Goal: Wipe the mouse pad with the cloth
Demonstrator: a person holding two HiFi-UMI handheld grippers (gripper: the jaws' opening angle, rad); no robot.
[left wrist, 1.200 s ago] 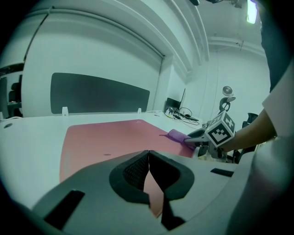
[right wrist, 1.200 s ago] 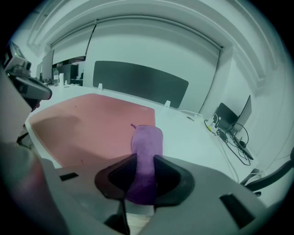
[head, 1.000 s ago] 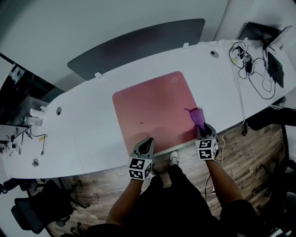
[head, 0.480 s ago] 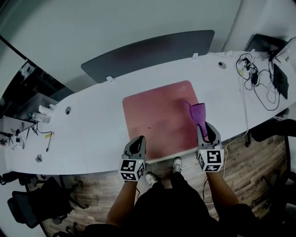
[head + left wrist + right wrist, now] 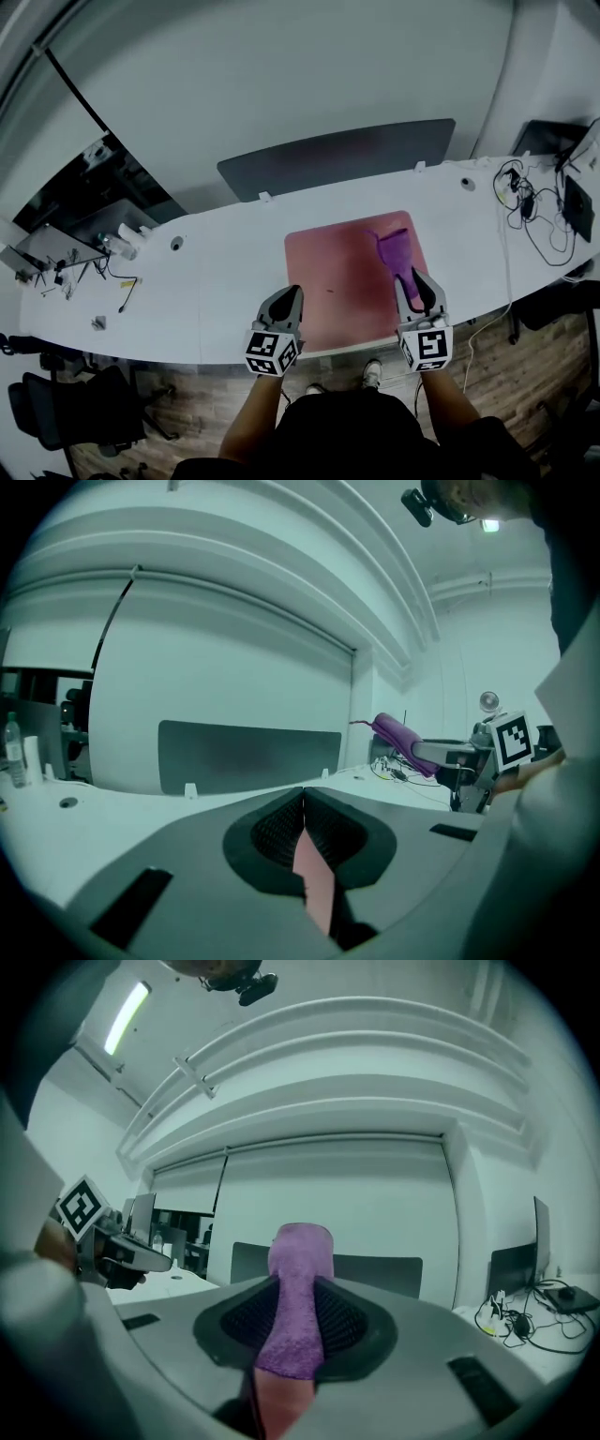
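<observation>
Fig. My right tongs (image 5: 409, 277) gripped the cloth (image 5: 394, 247). Its length pointed away from me over the right side of the pad (image 5: 337, 281), seemingly lifted clear. My left tongs (image 5: 289, 298), closed and empty, hovered at the near-left edge.

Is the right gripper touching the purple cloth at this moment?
Touching. The right gripper view shows the right gripper with its jaws shut on the cloth, which is pinched between them and sticks out past their tips.
</observation>
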